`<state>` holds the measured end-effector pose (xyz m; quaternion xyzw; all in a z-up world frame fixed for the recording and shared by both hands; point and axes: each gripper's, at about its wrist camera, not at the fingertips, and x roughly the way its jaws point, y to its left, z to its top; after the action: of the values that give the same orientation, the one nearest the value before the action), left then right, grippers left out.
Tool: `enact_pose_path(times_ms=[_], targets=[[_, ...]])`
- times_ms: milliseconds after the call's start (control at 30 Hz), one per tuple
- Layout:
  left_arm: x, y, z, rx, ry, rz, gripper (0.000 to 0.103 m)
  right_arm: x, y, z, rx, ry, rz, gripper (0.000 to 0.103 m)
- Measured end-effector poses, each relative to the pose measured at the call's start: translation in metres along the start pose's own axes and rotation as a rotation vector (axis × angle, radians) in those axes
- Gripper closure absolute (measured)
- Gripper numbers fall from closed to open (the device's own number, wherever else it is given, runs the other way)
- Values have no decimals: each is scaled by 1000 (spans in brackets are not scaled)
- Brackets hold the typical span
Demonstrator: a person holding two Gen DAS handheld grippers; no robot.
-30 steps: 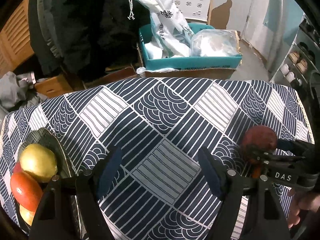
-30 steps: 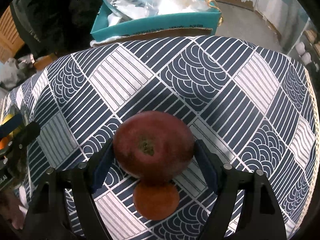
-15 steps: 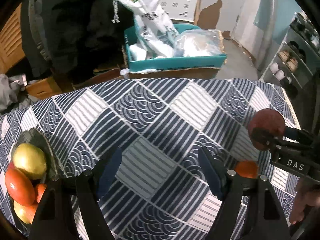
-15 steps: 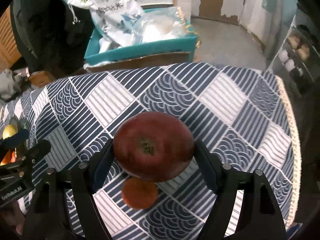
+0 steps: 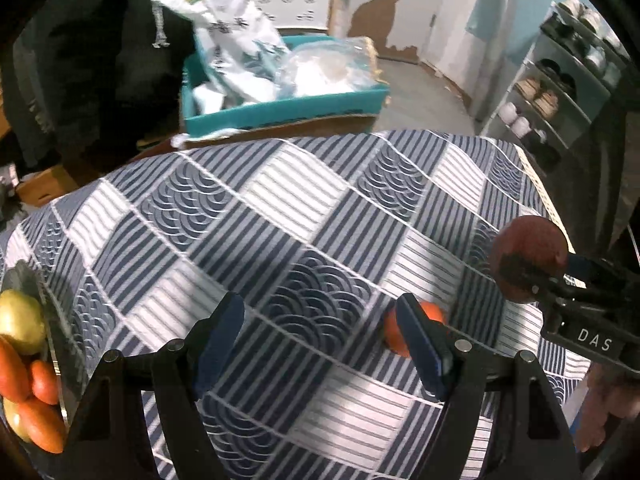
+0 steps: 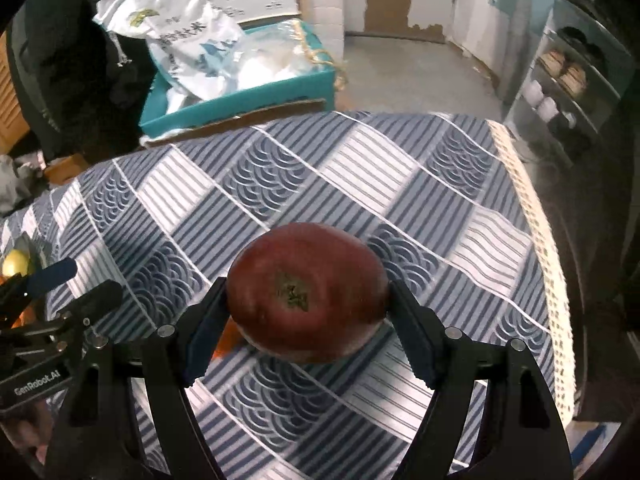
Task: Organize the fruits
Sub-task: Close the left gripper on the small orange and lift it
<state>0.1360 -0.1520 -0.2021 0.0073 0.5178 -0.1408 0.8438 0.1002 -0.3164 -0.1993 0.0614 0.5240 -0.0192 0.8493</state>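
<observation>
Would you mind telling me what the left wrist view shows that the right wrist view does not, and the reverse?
Only the left wrist view shows the plate's orange fruits clearly and the left gripper open and empty. Only the right wrist view shows the apple's stem end, with both pads of the right gripper on it. Both show the apple, the tablecloth, an orange fruit on it and the teal box.

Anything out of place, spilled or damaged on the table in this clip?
One thing: a lone orange fruit lies loose on the patterned tablecloth, apart from the fruit gathered in the dish at the left edge. The red apple is gripped in the right tool. Nothing looks spilled or damaged.
</observation>
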Motion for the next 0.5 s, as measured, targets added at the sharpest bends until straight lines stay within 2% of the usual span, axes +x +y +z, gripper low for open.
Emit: enact_pose_path(times_ms=[267,500], targets=[[16,-35,-10,70,38,-30,23,0,-36,-20,84,23,-12,25],[35,-50,-17,92,81,-36,23,-1,-50,-27,104,30,-27,25]])
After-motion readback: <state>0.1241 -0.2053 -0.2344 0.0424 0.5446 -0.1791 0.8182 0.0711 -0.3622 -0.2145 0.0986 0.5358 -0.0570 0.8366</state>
